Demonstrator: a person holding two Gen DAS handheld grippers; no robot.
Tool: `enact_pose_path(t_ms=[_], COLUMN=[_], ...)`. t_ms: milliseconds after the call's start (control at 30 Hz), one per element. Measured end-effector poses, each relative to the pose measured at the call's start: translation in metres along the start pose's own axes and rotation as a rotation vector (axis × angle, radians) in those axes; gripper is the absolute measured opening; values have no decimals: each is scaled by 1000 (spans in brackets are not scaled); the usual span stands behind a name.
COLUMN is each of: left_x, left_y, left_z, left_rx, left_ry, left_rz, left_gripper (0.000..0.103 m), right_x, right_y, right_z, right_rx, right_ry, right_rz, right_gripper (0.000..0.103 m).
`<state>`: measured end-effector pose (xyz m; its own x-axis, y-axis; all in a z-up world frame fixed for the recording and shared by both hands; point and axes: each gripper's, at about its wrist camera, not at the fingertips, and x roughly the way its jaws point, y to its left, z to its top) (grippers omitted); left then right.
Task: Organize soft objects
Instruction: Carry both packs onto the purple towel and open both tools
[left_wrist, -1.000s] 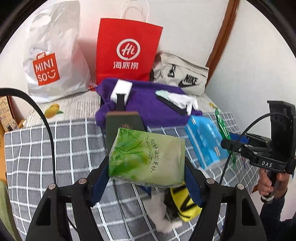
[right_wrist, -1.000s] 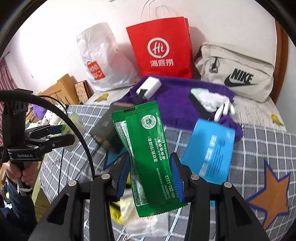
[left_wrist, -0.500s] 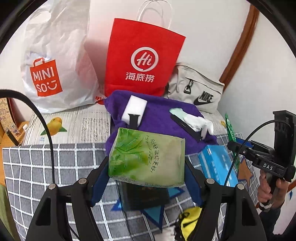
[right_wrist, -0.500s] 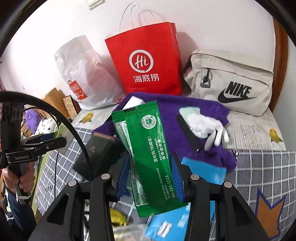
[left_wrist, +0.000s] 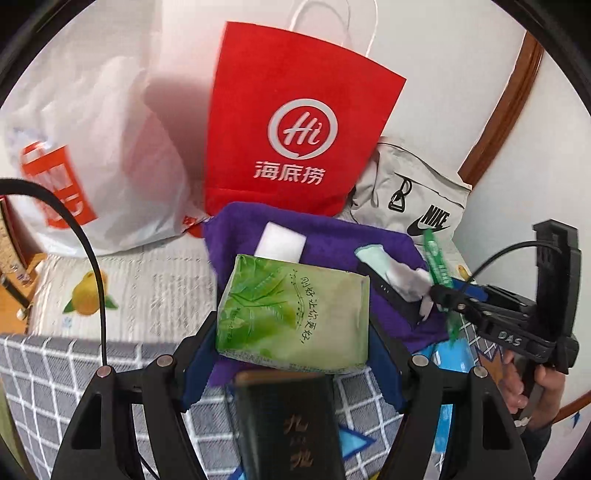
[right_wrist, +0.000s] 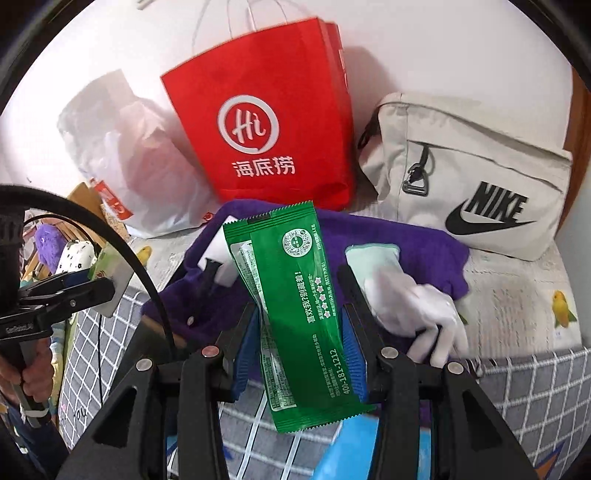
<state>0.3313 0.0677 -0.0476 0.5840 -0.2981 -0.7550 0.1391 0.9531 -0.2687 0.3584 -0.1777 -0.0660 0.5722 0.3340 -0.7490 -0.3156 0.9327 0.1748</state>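
Note:
My left gripper (left_wrist: 293, 354) is shut on a light green tissue pack (left_wrist: 295, 314), held above the bed in front of a purple towel (left_wrist: 332, 236). My right gripper (right_wrist: 299, 347) is shut on a dark green wipes packet (right_wrist: 295, 310), also hovering over the purple towel (right_wrist: 417, 243). On the towel lie a white sponge block (left_wrist: 282, 243), a white glove (right_wrist: 413, 295) and a black strap (left_wrist: 388, 291). In the left wrist view the right gripper (left_wrist: 443, 295) appears at the right with its green packet (left_wrist: 437, 266). The left gripper (right_wrist: 92, 280) shows at the left of the right wrist view.
A red paper bag (left_wrist: 295, 129), a white plastic bag (left_wrist: 92, 147) and a beige Nike bag (right_wrist: 476, 177) stand against the wall behind the towel. A dark book (left_wrist: 291, 424) and a blue pack (right_wrist: 373, 446) lie on the grey checked blanket (left_wrist: 44, 373) below the grippers.
Both grippers have moved forward toward the wall with their packs; the bags and purple towel loom larger, and the dark book and blue pack have slid below the jaws.

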Motion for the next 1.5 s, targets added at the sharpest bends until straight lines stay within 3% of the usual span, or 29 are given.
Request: enact_pose_path(t_ms=[367,1000,1200,1500], left_x=[47,74,80,101], left_y=[1,-9,-14,-20], left_z=[22,17,14,5], left_rx=[-23,-20,-10,-8], left_ry=[40,74,86,173], left_rz=[5,-14,-19,10], left_gripper=[72,72,73,73], right_x=[77,118,110,59], right_y=[-19,-27,-27,-41], right_z=[13,3,4,17], right_rx=[19,43,12,2], right_ry=[153,256,249,146], right_rz=[-4,8,-9,-61], right_gripper=[44,50,54,56])
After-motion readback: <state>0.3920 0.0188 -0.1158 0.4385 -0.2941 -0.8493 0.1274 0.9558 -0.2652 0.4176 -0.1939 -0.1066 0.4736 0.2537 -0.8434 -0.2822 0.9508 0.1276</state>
